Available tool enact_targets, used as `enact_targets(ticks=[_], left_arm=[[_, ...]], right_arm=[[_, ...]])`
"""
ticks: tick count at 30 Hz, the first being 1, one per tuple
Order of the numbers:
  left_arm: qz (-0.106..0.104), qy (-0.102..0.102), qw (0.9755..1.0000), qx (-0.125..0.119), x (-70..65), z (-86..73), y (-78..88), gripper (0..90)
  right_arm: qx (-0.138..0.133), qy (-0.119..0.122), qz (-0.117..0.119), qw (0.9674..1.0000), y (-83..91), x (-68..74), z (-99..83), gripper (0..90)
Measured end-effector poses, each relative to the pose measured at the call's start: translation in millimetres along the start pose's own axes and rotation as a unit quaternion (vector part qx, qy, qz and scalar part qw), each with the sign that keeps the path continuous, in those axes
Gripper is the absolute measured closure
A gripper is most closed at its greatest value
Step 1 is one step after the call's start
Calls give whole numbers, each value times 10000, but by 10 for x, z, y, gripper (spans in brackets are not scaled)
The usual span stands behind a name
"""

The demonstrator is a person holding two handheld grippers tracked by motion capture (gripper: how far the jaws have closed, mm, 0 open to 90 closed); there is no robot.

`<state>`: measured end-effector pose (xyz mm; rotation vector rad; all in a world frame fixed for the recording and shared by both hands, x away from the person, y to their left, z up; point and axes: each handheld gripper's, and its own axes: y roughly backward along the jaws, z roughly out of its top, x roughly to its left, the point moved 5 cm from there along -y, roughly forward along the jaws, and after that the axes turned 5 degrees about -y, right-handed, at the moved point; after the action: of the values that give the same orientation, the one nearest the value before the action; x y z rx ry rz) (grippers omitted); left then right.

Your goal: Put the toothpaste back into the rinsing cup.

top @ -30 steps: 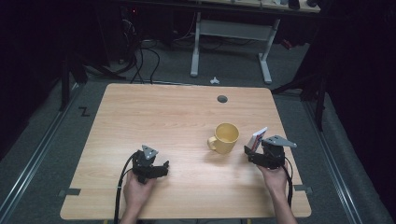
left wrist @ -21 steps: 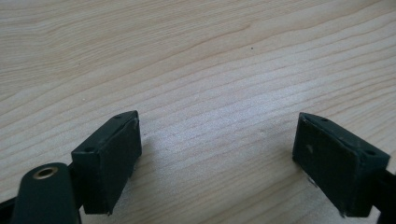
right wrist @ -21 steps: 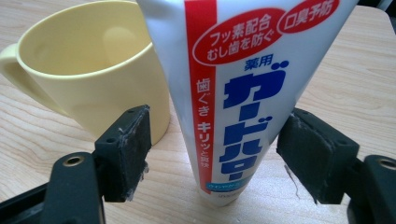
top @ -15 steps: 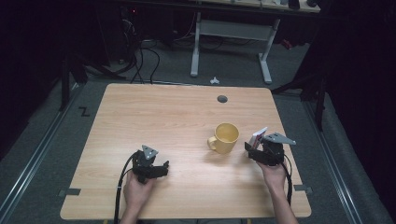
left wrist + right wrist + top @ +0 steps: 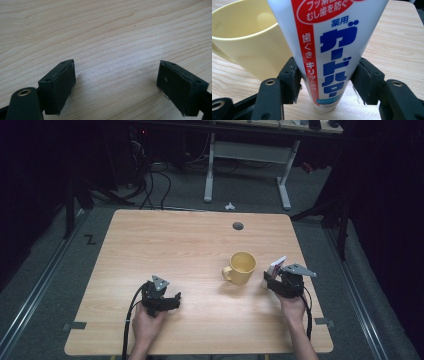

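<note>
A yellow mug point(image 5: 241, 266) stands upright on the wooden table point(image 5: 190, 250), right of centre, its handle toward the near left. My right gripper point(image 5: 278, 279) is just right of the mug, shut on a white toothpaste tube point(image 5: 329, 42) with red and blue print; the tube point(image 5: 276, 265) sticks up and leans toward the mug point(image 5: 249, 42). My left gripper point(image 5: 170, 301) rests low near the table's front left, jaws wide open over bare wood point(image 5: 115, 55) with nothing between them.
A round grey grommet point(image 5: 238, 226) sits near the table's far edge. Beyond the table are a white desk frame point(image 5: 247, 155), floor cables point(image 5: 150, 180) and a small white object point(image 5: 229, 206) on the floor. Cables trail from both grippers toward the front edge.
The right gripper with the tube has shifted slightly toward the mug and the far side. The left gripper has stayed put.
</note>
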<state>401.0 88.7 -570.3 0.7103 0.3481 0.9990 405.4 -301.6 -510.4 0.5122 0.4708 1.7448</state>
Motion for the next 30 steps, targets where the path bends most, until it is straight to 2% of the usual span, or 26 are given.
enact_targets(ticks=[10,16,30], left_arm=[[0,-1,10000,0,0,0,0,158],[0,-1,10000,0,0,0,0,158],[-1,0,10000,0,0,0,0,158]], right_arm=[[-31,75,-27,10000,4,6,-3,488],[-111,92,57,9999,7,-3,-9,522],[-97,252,517,9983,105,104,34,565]])
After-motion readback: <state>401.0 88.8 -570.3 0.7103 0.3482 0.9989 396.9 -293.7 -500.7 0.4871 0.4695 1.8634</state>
